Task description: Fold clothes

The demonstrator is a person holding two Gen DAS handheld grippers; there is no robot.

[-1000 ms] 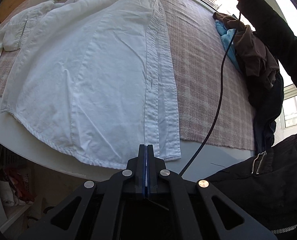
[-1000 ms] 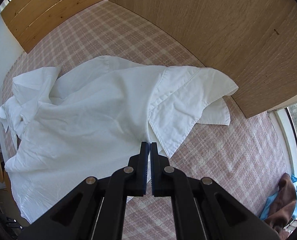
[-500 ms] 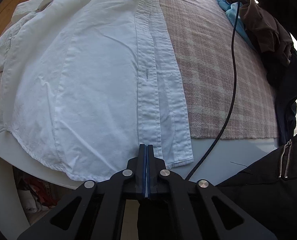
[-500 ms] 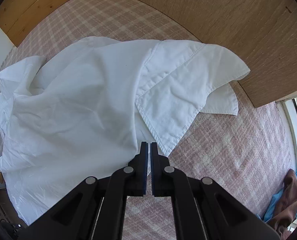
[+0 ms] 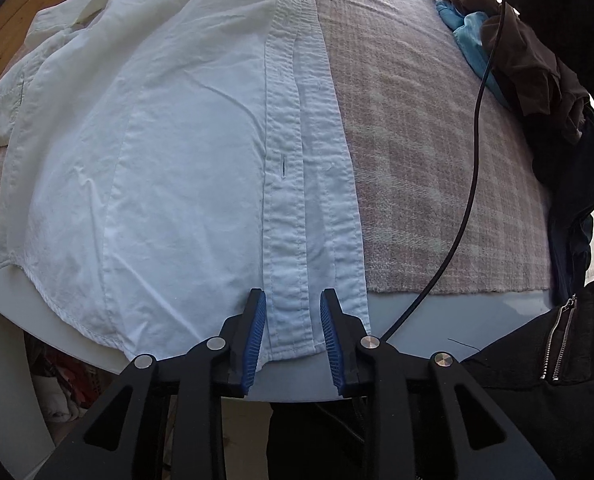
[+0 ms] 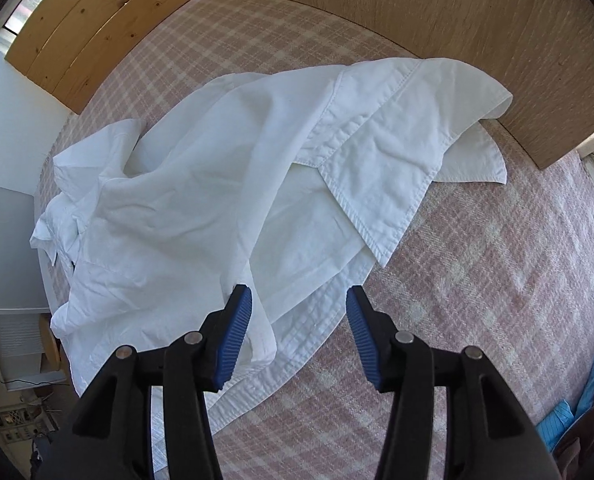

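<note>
Shirt [image 5: 169, 152], white and creased, lies spread on plaid cloth [image 5: 417, 160], collar [image 6: 397, 152] toward twelve o'clock; left gripper [image 5: 293, 332] and right gripper [image 6: 299, 328] both gape.

The left gripper [image 5: 293, 312] stands open at the near edge of the table [image 5: 437, 312], its blue pads [image 5: 253, 340] apart on either side of the button placket at the hem of the white shirt [image 5: 157, 160]. The shirt lies spread over the left part of the table, partly on a pink checked cloth [image 5: 417, 160], and its hem hangs a little over the near edge. A black cable [image 5: 471, 184] runs across the cloth to the near edge. A heap of brown, blue and dark clothes [image 5: 537, 80] lies at the right edge. At the bottom right corner a person's black jacket [image 5: 537, 360] with a zip shows.
</note>
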